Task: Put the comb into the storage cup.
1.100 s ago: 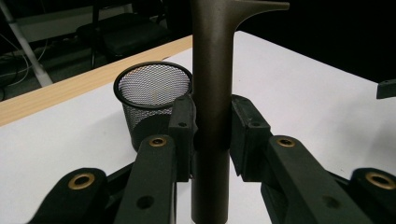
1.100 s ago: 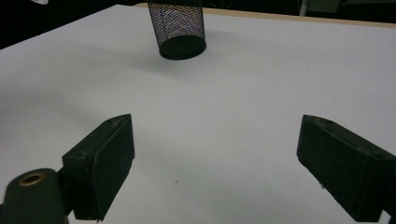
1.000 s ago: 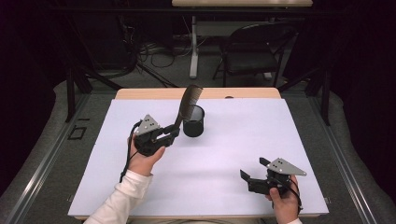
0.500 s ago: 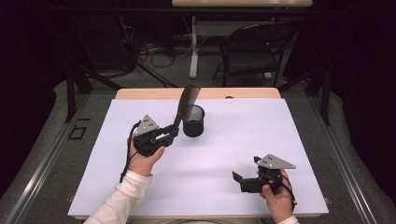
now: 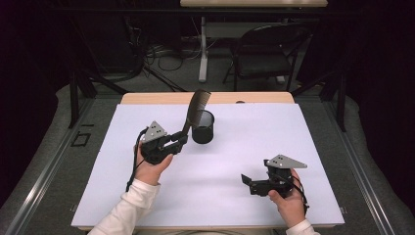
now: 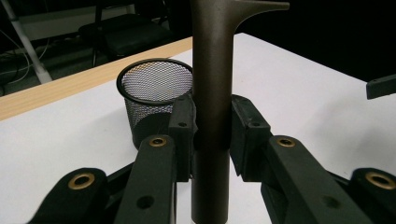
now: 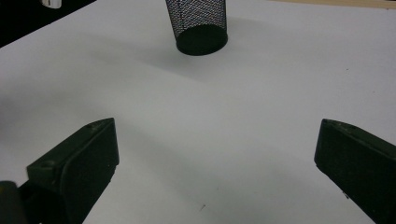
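Comb [image 5: 196, 108] teeth show from the high view, slanting up from the left tool [image 5: 180, 140] beside the mesh cup [image 5: 202, 127]. The left gripper view shows the pads [image 6: 183, 122] clamped on the comb's bare handle [image 6: 211, 112], with the cup [image 6: 154, 95] just behind. The right tool [image 5: 248, 181] holds nothing; its jaws have just been opening and stand wide apart over the white bench [image 7: 261, 93]. Wood edges the bench [image 5: 147, 99] at the far side. A dark chair [image 5: 266, 54] and cables [image 5: 156, 54] lie beyond.
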A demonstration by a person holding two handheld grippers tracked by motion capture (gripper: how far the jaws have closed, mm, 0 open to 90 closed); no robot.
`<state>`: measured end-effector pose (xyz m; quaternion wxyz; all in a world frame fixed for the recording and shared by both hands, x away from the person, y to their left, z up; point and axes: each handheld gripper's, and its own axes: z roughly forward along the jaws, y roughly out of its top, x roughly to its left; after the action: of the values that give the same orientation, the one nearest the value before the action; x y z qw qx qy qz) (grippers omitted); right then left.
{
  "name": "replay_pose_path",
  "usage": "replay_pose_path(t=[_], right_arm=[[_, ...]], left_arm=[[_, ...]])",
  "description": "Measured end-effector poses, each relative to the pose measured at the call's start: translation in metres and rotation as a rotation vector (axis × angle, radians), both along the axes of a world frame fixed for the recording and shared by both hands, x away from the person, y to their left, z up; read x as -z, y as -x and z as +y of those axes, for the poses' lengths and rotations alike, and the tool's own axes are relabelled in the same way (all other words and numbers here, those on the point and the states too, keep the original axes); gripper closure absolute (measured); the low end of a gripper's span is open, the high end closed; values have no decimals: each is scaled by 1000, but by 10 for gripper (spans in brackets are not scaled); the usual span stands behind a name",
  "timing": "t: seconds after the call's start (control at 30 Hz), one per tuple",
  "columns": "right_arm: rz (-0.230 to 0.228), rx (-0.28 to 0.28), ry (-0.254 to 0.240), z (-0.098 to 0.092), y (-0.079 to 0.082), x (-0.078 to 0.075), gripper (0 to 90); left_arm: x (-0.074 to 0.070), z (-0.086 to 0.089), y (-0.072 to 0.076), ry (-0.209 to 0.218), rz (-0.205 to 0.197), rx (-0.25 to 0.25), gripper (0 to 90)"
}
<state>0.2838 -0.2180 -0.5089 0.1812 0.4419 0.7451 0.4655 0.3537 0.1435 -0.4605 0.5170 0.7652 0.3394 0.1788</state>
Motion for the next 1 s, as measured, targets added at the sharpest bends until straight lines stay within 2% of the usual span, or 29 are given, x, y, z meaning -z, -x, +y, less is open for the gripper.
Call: replay_pose_path(t=[0.3,1.0], right_arm=[[21,36,16,12,-13,-7,0],[13,4,16,19,-30,-25,0]], left_arm=[[0,1,0,4,0,0,726],[-1,4,0,10,-9,-5,726]])
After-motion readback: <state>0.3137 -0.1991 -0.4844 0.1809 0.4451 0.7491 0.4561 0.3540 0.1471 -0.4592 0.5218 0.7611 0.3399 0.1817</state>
